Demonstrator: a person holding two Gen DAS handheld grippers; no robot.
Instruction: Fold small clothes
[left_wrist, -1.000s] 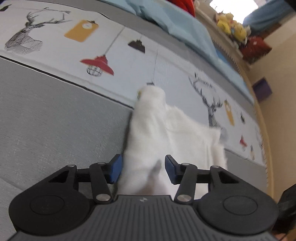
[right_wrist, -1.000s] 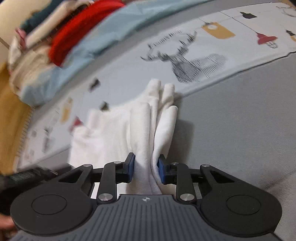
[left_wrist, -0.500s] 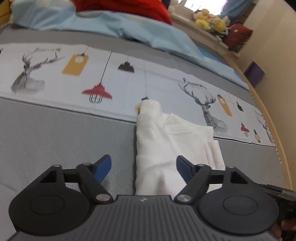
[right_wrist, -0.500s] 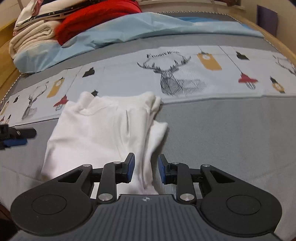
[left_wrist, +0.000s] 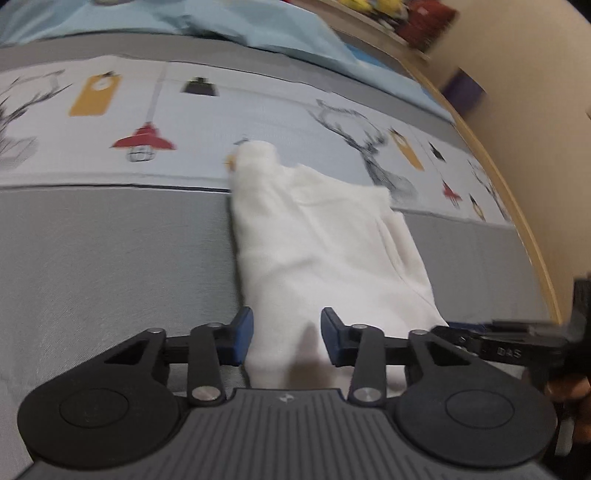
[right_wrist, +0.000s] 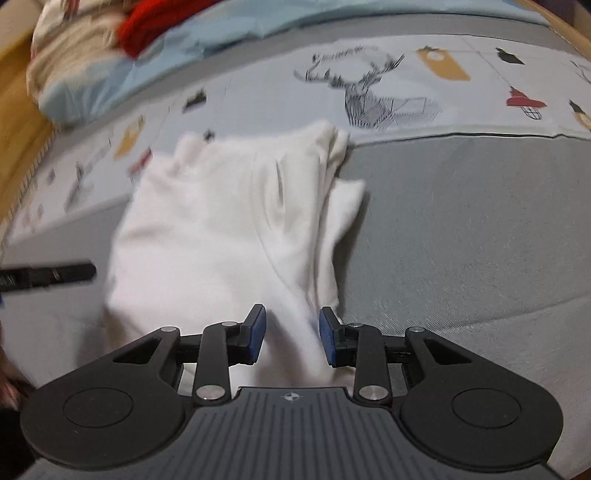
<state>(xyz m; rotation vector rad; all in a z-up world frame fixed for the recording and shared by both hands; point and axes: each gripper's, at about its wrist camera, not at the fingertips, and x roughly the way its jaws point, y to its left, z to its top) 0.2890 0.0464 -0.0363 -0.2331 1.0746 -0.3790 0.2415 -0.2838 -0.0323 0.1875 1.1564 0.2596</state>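
White shirt (left_wrist: 325, 251) lies half-folded on the bed (left_wrist: 110, 258). Left hand-held gripper (left_wrist: 284, 334) has just been closing around its near hem, right hand-held gripper (right_wrist: 290, 334) likewise, neither clearly pinching. Next: grip, fold toward 12 o'clock.

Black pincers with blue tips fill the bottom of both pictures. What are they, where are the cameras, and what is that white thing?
There is no robot here. A person holds a two-finger gripper in each hand, and each one carries a wide-angle camera that looks along its fingers. One picture comes from the left gripper and the other from the right gripper, so you see the same scene from two sides. A small white garment, partly folded, lies on a grey bed cover. Its far end reaches a printed strip of deer and lamps. Its near edge sits between each gripper's jaws, which have just been closing. Whether they already pinch it is hard to tell.
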